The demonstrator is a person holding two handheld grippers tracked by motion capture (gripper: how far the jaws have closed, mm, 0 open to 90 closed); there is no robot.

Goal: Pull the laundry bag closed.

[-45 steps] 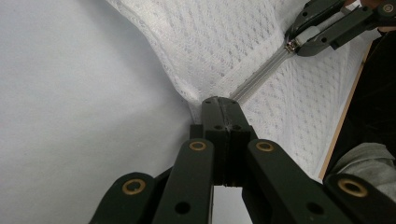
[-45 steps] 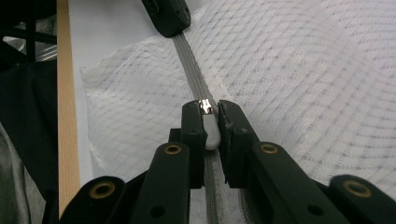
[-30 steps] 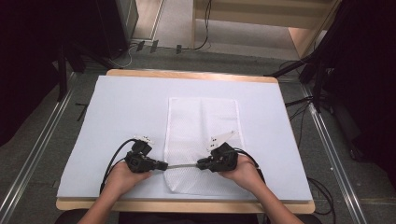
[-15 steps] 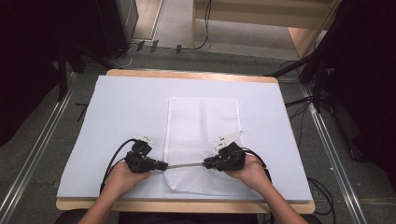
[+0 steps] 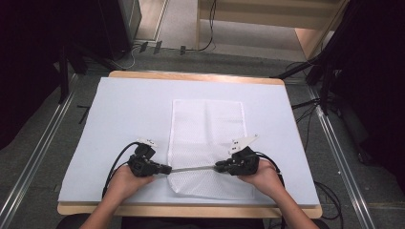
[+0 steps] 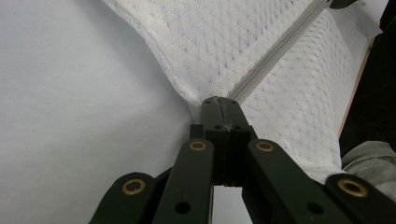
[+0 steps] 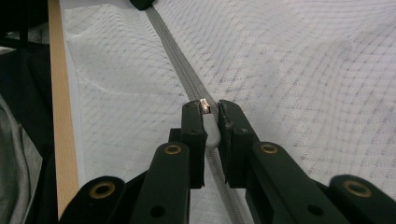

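At the six o'clock part of the pale blue rectangular mat (image 5: 119, 109), which covers the light wooden table (image 5: 191, 75), lies a white mesh laundry bag with a grey zipper (image 5: 207, 124); it reaches from the middle of the mat toward the near edge. Whether something is inside the bag I cannot tell; in the high view it lies flat, and through the mesh only the mat is seen. The grey zipper strip (image 5: 193, 168) runs across the near end of the bag, from nine o'clock to three o'clock, and it is stretched straight between the two tools. The left gripper (image 5: 167, 169) is at the nine o'clock end of the strip; in the left gripper view its jaws are pressed together on the corner of the bag, where the zipper (image 6: 275, 58) ends and the mesh gathers into folds. The right gripper (image 5: 218, 166) is at the three o'clock end; in the right gripper view its jaws pinch the small white zipper pull with a brass-coloured slider (image 7: 209, 123), which sits on the zipper strip (image 7: 173, 51). In that view the strip goes away toward twelve o'clock, and the wooden table edge (image 7: 60, 116) is at nine o'clock. Both hands rest low over the near edge of the mat.
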